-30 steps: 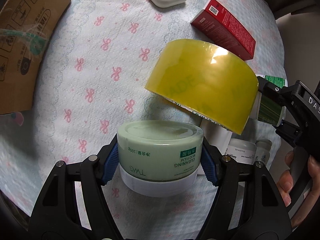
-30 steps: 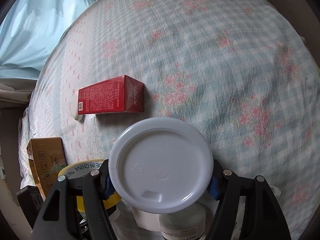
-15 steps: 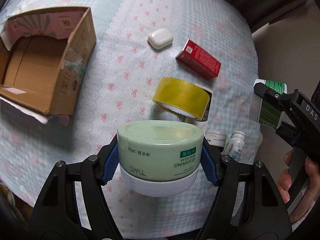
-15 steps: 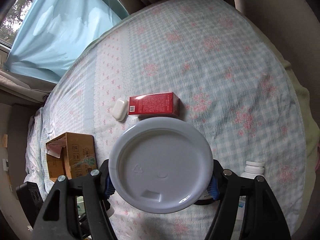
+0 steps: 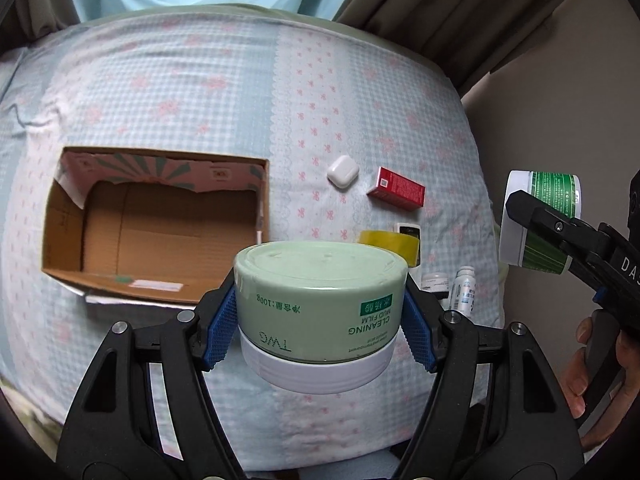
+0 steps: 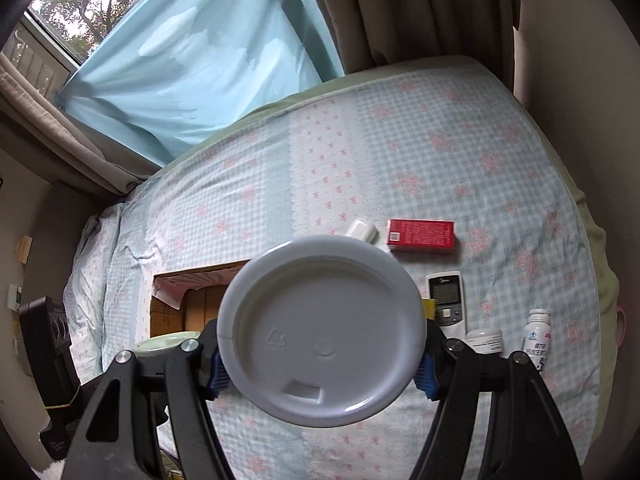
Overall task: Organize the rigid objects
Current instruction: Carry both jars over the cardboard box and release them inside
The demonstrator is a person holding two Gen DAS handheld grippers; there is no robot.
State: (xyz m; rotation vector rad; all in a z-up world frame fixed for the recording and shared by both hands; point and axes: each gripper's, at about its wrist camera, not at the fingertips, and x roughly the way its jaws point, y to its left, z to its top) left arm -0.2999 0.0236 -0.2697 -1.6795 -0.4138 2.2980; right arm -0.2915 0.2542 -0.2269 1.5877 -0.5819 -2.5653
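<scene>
Between the left gripper's (image 5: 320,320) blue pads sits a pinched green jar (image 5: 320,288); the right gripper (image 6: 320,356) clamps a white-lidded jar (image 6: 322,330), both above the bed (image 5: 160,92), beside the box (image 5: 156,224).

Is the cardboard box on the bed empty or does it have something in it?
Empty: the cardboard box is open on top, showing only bare brown floor and walls.

Tape roll (image 5: 394,240) and remote (image 5: 408,230) half behind the green jar (image 5: 320,300) — bottle labels unreadable.

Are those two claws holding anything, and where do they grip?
Left gripper clamps the pale green jar by its sides; right gripper clamps a green-labelled white jar by its sides.
</scene>
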